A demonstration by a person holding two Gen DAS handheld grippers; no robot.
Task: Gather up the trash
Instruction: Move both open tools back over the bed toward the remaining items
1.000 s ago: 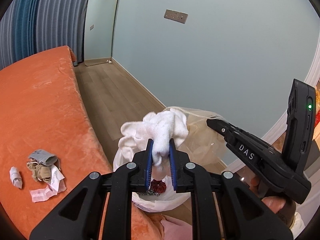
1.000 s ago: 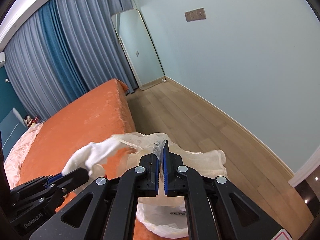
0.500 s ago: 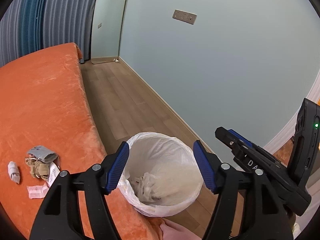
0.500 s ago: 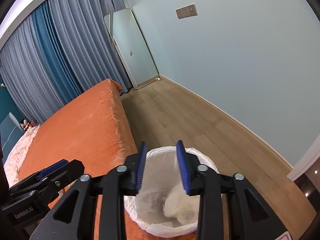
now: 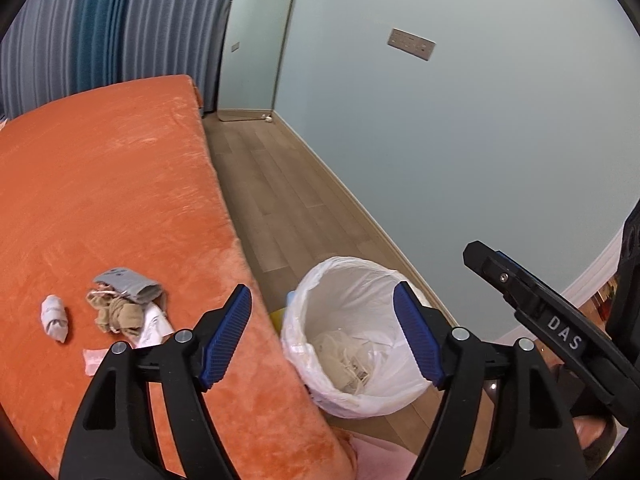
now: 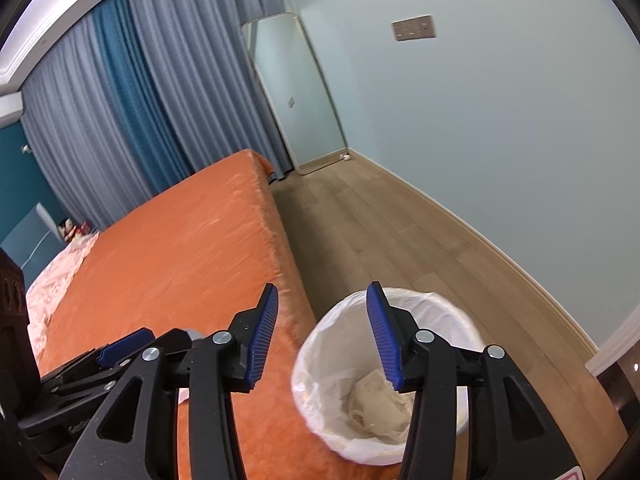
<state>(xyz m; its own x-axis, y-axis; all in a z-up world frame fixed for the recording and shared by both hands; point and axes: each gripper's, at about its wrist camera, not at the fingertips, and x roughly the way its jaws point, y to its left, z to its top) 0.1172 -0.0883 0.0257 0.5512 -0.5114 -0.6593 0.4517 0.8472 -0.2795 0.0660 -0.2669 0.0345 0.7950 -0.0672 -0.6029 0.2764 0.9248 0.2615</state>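
Note:
A white-lined trash bin (image 5: 352, 280) stands on the floor beside the orange bed (image 5: 112, 184); it holds crumpled white and beige waste (image 5: 344, 356). It also shows in the right wrist view (image 6: 440, 312). My left gripper (image 5: 322, 336) is open and empty above the bed edge and bin. My right gripper (image 6: 322, 338) is open and empty above the bin's left rim. On the bed lie a grey pouch (image 5: 124, 282), a beige crumpled wad (image 5: 118, 316), a small rolled grey-white scrap (image 5: 54, 316), white paper (image 5: 154, 322) and a pink wrapper (image 5: 94, 358).
A wooden floor strip (image 5: 280, 184) runs between the bed and the pale blue wall (image 5: 460, 140). A mirror (image 5: 256, 40) leans at the far end by blue-grey curtains (image 6: 120, 100). The right gripper's body (image 5: 560, 332) shows at the right of the left wrist view.
Both grippers opened: the left let go of the white cloth, the right of the bag's rim. The cloth dropped into the bin. Both grippers have since swung left toward the bed.

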